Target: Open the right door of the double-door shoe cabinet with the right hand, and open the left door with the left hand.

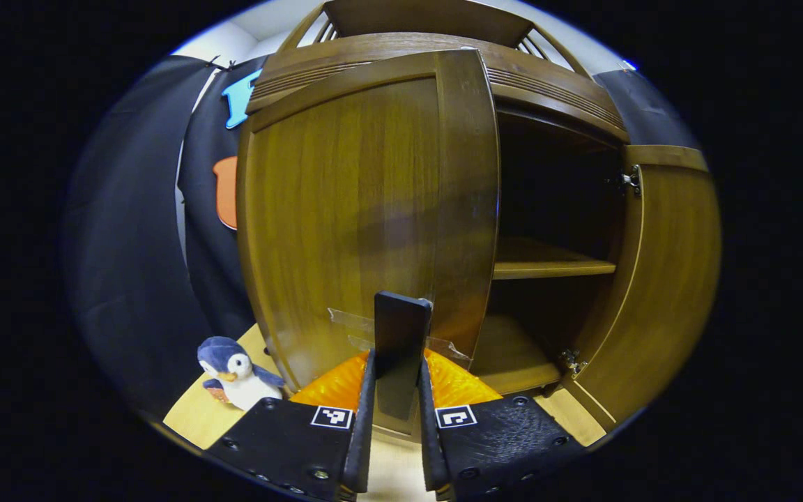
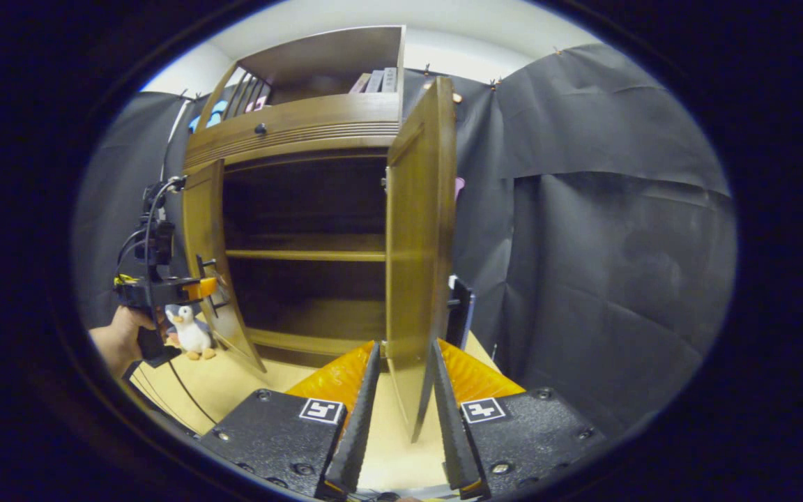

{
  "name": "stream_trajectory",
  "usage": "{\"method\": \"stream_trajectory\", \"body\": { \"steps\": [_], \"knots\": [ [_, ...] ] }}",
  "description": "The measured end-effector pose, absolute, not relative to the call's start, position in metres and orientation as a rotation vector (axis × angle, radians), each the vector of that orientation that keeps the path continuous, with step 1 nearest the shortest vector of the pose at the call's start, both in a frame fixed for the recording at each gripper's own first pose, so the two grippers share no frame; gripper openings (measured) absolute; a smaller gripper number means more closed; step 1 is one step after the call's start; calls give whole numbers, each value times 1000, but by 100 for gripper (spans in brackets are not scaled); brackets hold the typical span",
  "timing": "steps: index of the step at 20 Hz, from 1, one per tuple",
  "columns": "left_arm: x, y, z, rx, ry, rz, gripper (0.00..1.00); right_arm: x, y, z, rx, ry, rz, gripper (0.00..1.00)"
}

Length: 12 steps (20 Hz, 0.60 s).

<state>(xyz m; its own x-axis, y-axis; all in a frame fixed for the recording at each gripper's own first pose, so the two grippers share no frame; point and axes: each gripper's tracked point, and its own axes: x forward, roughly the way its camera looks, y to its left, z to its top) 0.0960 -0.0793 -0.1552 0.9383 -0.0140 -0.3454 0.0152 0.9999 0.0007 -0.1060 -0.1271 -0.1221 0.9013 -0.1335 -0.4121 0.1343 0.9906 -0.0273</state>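
Double-door shoe cabinet (image 2: 304, 125) standing on pale wood floor (image 2: 248, 380), both doors swung out. Left door (image 1: 366, 216) ajar, its black handle (image 1: 400, 348) pinched between left gripper (image 1: 396, 418) fingers. Right door (image 2: 419, 258) edge-on between right gripper (image 2: 398, 418) fingers; contact impossible to judge. Shelf (image 2: 304, 255) bare inside. Penguin plush (image 1: 238, 373) at near left. No legible writing, only square markers on gripper bodies.
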Motion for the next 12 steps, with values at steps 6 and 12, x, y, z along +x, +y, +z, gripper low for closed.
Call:
{"method": "stream_trajectory", "body": {
  "steps": [6,12],
  "knots": [
    [84,-73,-153,-36,363,29,29,-93,-103,-129,-24,439,-59,48],
    [64,-58,-148,-58,351,59,29,-81,-85,-134,-25,438,3,48]
  ]
}}
